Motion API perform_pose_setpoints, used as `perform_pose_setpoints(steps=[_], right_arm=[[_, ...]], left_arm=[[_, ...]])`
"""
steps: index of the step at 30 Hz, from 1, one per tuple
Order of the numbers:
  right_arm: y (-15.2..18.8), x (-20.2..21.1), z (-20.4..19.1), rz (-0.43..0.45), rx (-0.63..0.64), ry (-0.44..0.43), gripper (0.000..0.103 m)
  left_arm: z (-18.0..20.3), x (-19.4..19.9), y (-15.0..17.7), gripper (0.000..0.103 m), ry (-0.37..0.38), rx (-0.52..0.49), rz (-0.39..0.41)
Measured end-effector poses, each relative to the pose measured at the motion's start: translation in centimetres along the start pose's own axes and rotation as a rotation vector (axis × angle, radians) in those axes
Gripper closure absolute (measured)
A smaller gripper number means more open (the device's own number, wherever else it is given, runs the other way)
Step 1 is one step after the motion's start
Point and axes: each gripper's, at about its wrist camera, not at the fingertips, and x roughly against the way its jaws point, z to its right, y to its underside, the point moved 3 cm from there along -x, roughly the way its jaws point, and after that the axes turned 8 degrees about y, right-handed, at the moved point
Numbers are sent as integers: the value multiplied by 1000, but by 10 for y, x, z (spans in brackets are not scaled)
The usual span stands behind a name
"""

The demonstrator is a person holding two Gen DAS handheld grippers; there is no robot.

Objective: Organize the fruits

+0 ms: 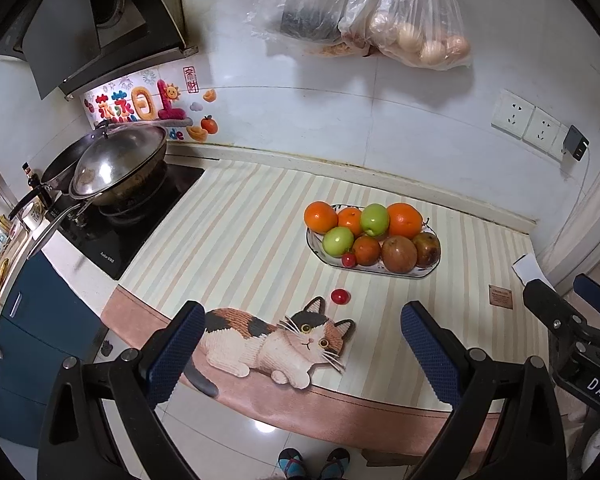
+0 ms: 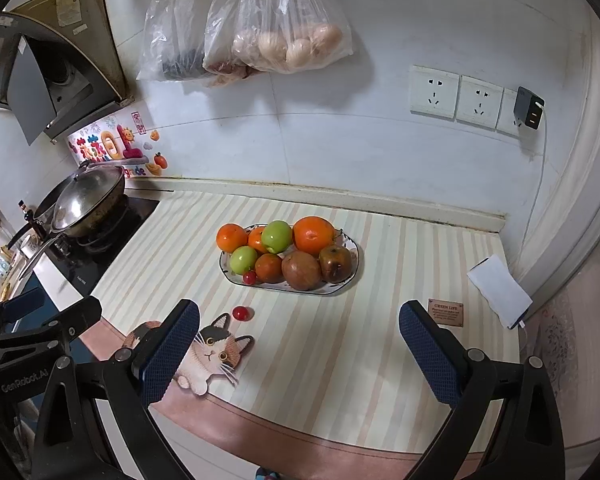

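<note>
Surface: kitchen counter [image 2: 380, 216] under a striped mat [image 2: 320, 340] with a printed cat at its near edge
Centre of frame: oval plate [image 2: 350, 280] heaped with fruit, resting on the mat
Below the plate: one small red fruit [image 2: 240, 313] alone on the mat, near the cat's ear
Right edge: white paper [image 2: 500, 290]
Left: black hob [image 2: 100, 260] carrying a lidded wok [image 2: 88, 204]

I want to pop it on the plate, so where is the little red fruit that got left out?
The little red fruit lies on the striped mat, between the fruit plate and the printed cat's ear, touching neither.
</note>
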Motion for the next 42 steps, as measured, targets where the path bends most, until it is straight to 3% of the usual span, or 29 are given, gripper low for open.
perform_pose_setpoints(steps=[42], right_arm=[[4,14,7,21,-14,11,1]], left_arm=[[5,6,2,3,20,-13,12]])
